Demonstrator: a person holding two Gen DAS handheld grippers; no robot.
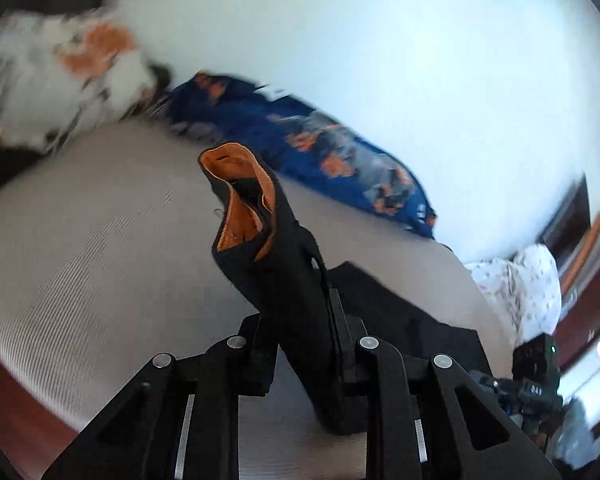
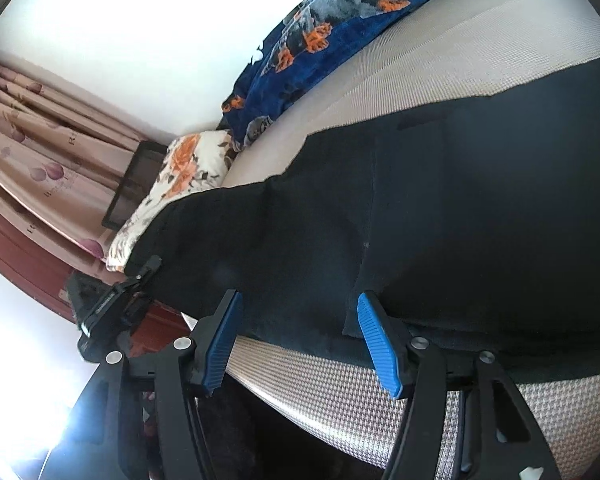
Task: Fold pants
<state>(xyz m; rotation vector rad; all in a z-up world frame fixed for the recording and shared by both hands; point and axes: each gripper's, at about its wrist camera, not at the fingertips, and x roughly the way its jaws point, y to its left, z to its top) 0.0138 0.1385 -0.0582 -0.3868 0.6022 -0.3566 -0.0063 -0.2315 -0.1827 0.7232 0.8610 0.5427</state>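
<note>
pants (image 2: 440, 208) on houndstooth bed (image 2: 340, 400) | floral blanket (image 2: 320, 36) | curtains (image 2: 40, 148)

Two black hand-held grippers, one with blue pads

The left gripper (image 1: 300, 344) has black angular linkage arms with round silver pivot pins and pale metal rails. The right gripper (image 2: 300, 344) is black too, its fingers (image 2: 376, 340) faced with ribbed blue pads.

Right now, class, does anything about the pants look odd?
Yes: the left gripper holds one end of the pants bunched upright, its orange lining turned outward. The rest lies flat on the bed.
</note>
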